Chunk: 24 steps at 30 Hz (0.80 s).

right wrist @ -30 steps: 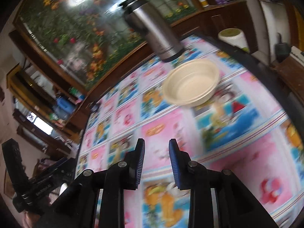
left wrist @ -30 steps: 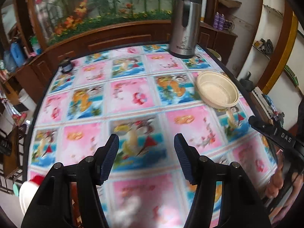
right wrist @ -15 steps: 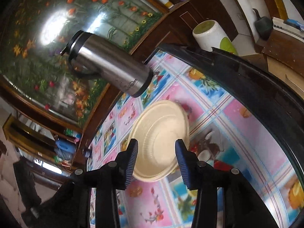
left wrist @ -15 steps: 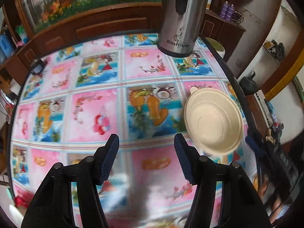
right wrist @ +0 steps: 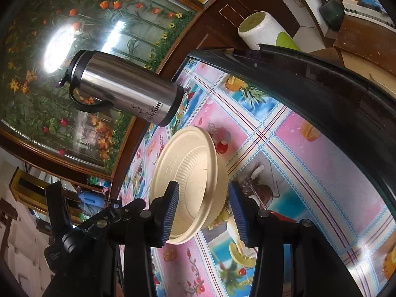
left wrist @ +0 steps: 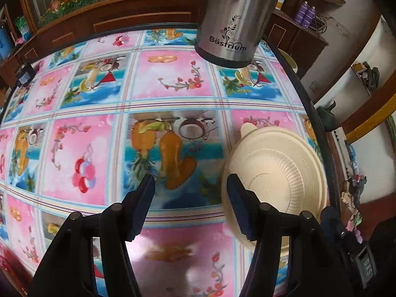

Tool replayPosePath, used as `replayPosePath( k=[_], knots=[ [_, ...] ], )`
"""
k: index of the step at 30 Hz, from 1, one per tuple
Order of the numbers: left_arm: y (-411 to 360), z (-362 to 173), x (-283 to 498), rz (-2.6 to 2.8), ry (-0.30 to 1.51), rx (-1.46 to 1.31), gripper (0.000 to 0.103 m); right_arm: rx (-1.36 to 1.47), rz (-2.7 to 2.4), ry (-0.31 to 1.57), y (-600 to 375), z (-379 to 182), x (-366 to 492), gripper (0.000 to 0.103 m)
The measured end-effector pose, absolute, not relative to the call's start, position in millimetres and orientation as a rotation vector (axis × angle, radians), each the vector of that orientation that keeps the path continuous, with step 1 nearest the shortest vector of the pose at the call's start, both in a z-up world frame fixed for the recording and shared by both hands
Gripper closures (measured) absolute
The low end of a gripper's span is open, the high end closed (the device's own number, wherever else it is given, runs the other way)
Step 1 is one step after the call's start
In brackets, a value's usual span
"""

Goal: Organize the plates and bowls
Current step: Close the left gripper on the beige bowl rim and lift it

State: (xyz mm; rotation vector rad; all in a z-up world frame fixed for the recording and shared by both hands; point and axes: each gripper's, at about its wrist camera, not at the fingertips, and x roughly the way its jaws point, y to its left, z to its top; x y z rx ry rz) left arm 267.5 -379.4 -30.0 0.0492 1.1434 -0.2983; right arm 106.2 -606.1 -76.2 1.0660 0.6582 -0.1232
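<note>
A cream ribbed bowl (left wrist: 279, 173) sits on the patterned tablecloth near the table's right edge; it also shows in the right wrist view (right wrist: 188, 180). My left gripper (left wrist: 190, 188) is open just above the cloth; its right finger overlaps the bowl's left rim. My right gripper (right wrist: 203, 198) is open with its jaws on either side of the bowl's near rim, not closed on it. The right gripper's body (left wrist: 356, 255) shows at the lower right of the left wrist view.
A steel thermos jug (left wrist: 235, 17) stands at the far side of the table, beyond the bowl; it also shows in the right wrist view (right wrist: 123, 91). The dark table edge (right wrist: 334, 84) runs close to the bowl. A white bin (right wrist: 264, 31) stands on the floor beyond.
Both grippers moved forward toward the bowl. The right gripper opened wider and now straddles the bowl's rim. The left gripper's right finger came up against the bowl.
</note>
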Motion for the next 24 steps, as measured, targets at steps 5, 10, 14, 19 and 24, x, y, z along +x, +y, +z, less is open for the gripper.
replayPosePath(
  k=[5, 10, 14, 19, 24],
  knots=[
    [-388.1, -32.5, 264.8, -0.368, 1.138, 0.006, 0.044, 1.067, -0.132, 0.654, -605.3, -78.9, 108.0, 0.058],
    [-401.8, -42.9, 259.5, -0.406, 1.163, 0.027, 0.044, 1.082, -0.121, 0.666, -604.2, -83.3, 112.5, 0.058],
    [-404.6, -45.2, 256.7, -0.404, 1.144, 0.033, 0.044, 1.085, -0.118, 0.658, -604.0, -83.4, 112.4, 0.058],
    [-403.5, -44.2, 254.7, -0.402, 1.117, 0.035, 0.044, 1.099, -0.121, 0.671, -604.5, -88.0, 114.3, 0.058],
    [-403.3, -46.6, 254.8, -0.406, 1.119, 0.039, 0.058, 1.094, -0.129, 0.678, -603.2, -89.7, 116.6, 0.062]
  ],
)
